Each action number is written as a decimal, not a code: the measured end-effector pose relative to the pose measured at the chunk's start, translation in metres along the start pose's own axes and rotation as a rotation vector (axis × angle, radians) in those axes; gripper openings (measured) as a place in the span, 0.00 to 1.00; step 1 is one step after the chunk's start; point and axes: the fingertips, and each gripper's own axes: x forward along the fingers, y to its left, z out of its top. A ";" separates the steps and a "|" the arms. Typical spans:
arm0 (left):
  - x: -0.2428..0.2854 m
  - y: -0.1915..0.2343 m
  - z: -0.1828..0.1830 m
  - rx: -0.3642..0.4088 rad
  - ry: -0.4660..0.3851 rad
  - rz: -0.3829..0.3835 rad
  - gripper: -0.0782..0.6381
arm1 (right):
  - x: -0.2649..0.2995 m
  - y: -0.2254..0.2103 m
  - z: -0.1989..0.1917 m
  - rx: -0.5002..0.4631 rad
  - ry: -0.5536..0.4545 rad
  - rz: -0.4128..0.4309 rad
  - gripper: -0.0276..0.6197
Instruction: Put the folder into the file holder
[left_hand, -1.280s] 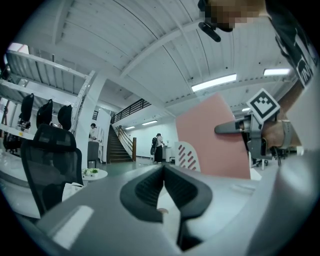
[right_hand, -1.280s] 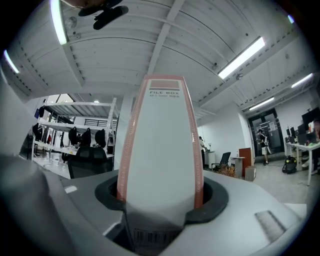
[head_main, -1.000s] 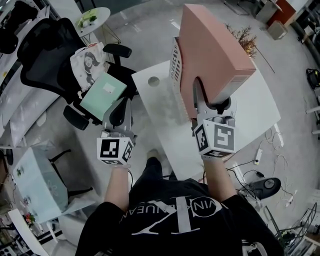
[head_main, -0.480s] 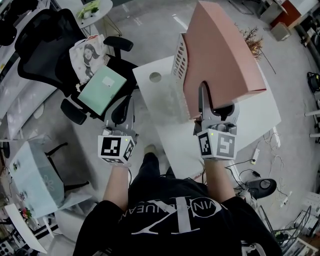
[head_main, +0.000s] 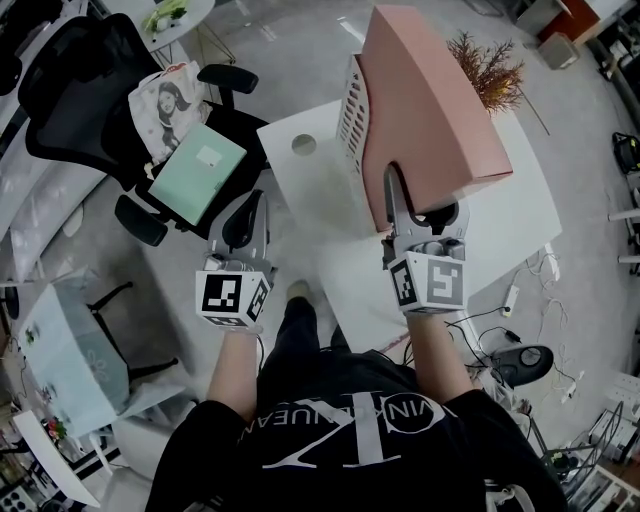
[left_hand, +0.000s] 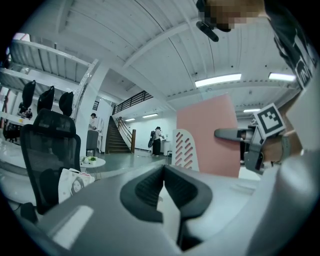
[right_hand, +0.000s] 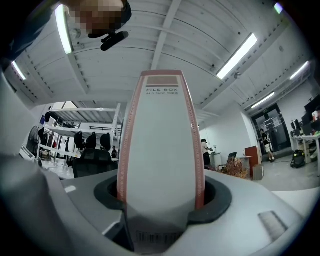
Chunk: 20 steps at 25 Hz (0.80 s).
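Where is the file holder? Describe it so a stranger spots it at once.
Find the white table in the middle of the room. At its far left end, beside the big pink folder, stands the file holder. It alone is white with slanted slots cut in its side, while the folder is plain pink.

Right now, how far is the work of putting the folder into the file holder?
Done: the right gripper grips the pink folder by its spine, over the table; its jaws have just opened slightly, the folder between them. In hand: the folder hangs tilted right beside the white file holder. Left: slide it into the holder and let go. The left gripper is shut and empty.
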 end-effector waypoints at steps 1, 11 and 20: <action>-0.001 -0.001 -0.001 0.000 0.001 0.000 0.11 | -0.001 0.000 -0.004 0.003 0.019 0.003 0.52; -0.008 0.003 -0.003 0.001 0.007 0.009 0.11 | -0.006 -0.001 -0.040 -0.010 0.160 0.008 0.52; -0.008 0.003 -0.008 -0.006 0.013 0.002 0.11 | -0.003 0.001 -0.058 -0.017 0.246 0.012 0.52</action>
